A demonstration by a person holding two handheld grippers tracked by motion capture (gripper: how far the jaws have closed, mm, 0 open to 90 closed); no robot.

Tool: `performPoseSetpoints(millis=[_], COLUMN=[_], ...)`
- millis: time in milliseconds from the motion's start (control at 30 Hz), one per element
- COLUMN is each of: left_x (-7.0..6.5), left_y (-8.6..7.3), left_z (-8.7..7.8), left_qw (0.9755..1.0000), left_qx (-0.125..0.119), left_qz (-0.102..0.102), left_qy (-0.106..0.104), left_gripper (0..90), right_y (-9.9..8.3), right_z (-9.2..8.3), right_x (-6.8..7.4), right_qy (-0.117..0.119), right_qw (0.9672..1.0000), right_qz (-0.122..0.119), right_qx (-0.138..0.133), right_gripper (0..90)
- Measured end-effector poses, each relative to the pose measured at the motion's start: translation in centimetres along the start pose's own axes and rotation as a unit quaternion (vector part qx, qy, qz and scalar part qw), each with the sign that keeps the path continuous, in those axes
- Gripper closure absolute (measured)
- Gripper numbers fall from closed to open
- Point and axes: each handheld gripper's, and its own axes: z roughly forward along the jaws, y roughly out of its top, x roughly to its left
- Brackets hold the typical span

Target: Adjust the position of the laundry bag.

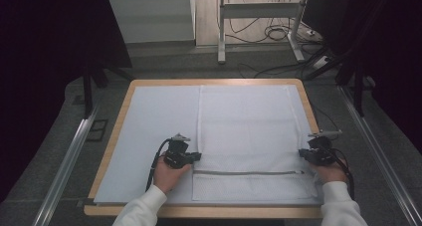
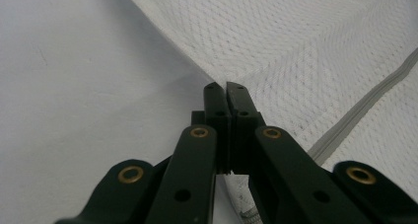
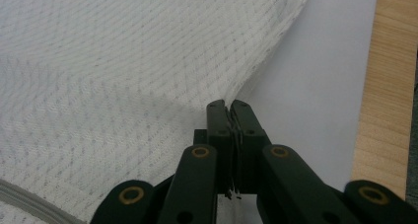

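Observation:
A white mesh laundry bag (image 1: 246,136) lies flat on the right half of the table, its grey zipper (image 1: 246,172) running across near the front. My left gripper (image 1: 195,157) pinches the bag's left edge, jaws shut on the mesh (image 2: 276,46) just above the zipper (image 2: 365,105). At the bag's right edge my right gripper (image 1: 304,154) is shut on the fabric (image 3: 123,76), which rises slightly into the jaws. A hand in a white sleeve holds each gripper.
A pale sheet (image 1: 154,136) covers the wooden table (image 1: 112,141), whose rim shows on all sides. Beyond the far edge stand a metal frame (image 1: 221,32) and loose cables (image 1: 278,34) on the floor. Rails (image 1: 64,161) run along both sides.

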Motion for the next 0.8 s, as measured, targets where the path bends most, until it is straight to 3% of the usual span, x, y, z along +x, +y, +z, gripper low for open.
performPoseSetpoints(millis=[500,800], left_x=[0.4,1.1], left_y=[-0.1,-0.7], left_z=[-0.4,-1.6], left_qw=[1.0,0.9999], left_qx=[-0.002,-0.006], left_qz=[-0.003,-0.009], left_qy=[0.003,0.005], left_gripper=[89.9,89.9], right_y=[0.1,0.4], right_z=[0.0,0.4], right_x=[0.3,1.7], right_qy=[0.002,0.01], right_qw=[1.0,0.9998], right_qz=[-0.005,-0.015], right_qx=[-0.003,-0.001], right_gripper=[87.3,87.3])
